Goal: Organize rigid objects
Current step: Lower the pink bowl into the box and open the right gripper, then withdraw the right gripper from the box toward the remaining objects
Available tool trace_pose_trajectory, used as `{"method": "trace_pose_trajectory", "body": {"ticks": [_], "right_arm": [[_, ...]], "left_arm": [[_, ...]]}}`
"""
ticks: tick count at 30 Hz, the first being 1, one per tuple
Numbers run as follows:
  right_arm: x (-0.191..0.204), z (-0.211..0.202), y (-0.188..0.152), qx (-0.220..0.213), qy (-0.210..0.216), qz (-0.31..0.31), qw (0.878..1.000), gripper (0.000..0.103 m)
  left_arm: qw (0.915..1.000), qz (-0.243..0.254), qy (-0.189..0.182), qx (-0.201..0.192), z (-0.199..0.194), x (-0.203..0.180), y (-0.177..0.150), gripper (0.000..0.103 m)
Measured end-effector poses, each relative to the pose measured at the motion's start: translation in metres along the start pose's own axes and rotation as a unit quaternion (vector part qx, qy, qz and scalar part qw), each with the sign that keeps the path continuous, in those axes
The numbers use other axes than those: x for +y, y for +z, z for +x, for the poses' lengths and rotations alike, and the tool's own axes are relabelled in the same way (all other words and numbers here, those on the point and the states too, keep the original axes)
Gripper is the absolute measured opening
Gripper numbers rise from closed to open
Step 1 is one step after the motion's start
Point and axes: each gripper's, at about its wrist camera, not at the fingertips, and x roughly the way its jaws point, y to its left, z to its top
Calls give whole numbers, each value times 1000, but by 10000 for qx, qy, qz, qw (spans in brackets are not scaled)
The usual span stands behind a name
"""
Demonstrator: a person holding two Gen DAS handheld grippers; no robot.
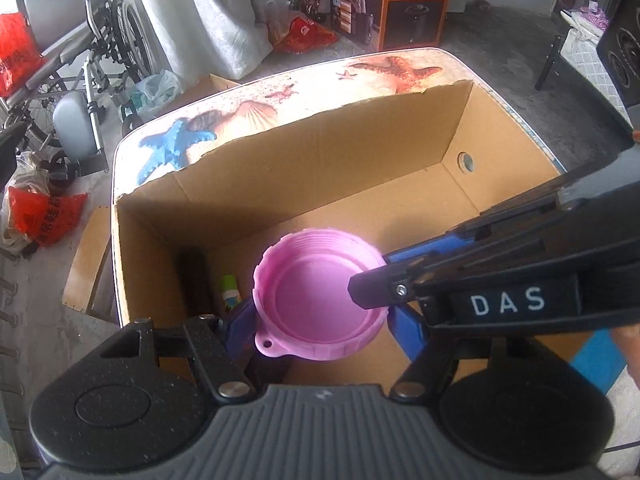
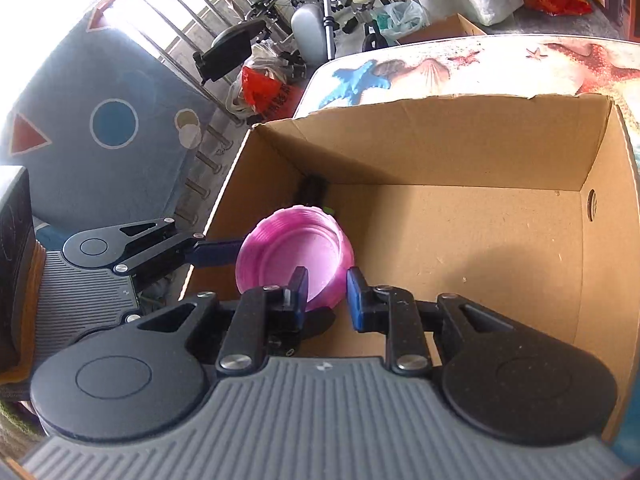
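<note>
A pink round plastic lid [image 1: 320,292] with a small loop tab hangs over the open cardboard box [image 1: 360,160]. My left gripper [image 1: 320,320] is shut on the pink lid, blue pads on both sides of its rim. My right gripper [image 2: 326,292] straddles the lid's [image 2: 292,256] near rim, one finger inside and one outside, with a gap showing, so it is open. The right gripper also reaches in from the right in the left wrist view [image 1: 384,284]. The left gripper shows at left in the right wrist view [image 2: 224,250].
The box [image 2: 460,152] stands on a table with a starfish and shell print [image 1: 240,116]. A dark object [image 1: 196,280] and a green-capped tube [image 1: 230,288] lie in the box's left corner. A wheelchair [image 1: 80,60], red bags and a Philips carton [image 1: 400,4] stand behind.
</note>
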Motion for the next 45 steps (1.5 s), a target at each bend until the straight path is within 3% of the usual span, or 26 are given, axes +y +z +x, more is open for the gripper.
{"method": "trace_pose_trajectory", "body": {"ticks": [7, 16, 19, 27, 32, 37, 41, 45], "right_arm": [[-38, 77, 29, 600, -153, 335, 9975, 20], [-49, 120, 48, 703, -309, 305, 9966, 22], [-48, 118, 48, 628, -296, 295, 9971, 25], [-33, 50, 44, -49, -196, 197, 9996, 31], [-4, -46, 6, -861, 183, -157, 9960, 34], [19, -136, -69, -1573, 346, -636, 9849, 42], [22, -159, -129, -1690, 373, -772, 9819, 43], [16, -142, -179, -1526, 326, -613, 9858, 44]], "left_arm": [[9984, -35, 187, 540, 57, 12, 26, 73], [9969, -57, 361, 700, 86, 18, 40, 76], [9972, -112, 331, 659, 80, 18, 40, 85], [9995, -265, 164, -39, 12, 15, 30, 85], [9964, -331, -288, -725, -63, 16, 2, 90], [9835, -462, -801, -1554, -133, 12, -58, 97], [9779, -472, -835, -1857, -148, -9, -116, 99], [9786, -483, -843, -1812, -126, -39, -169, 99]]}}
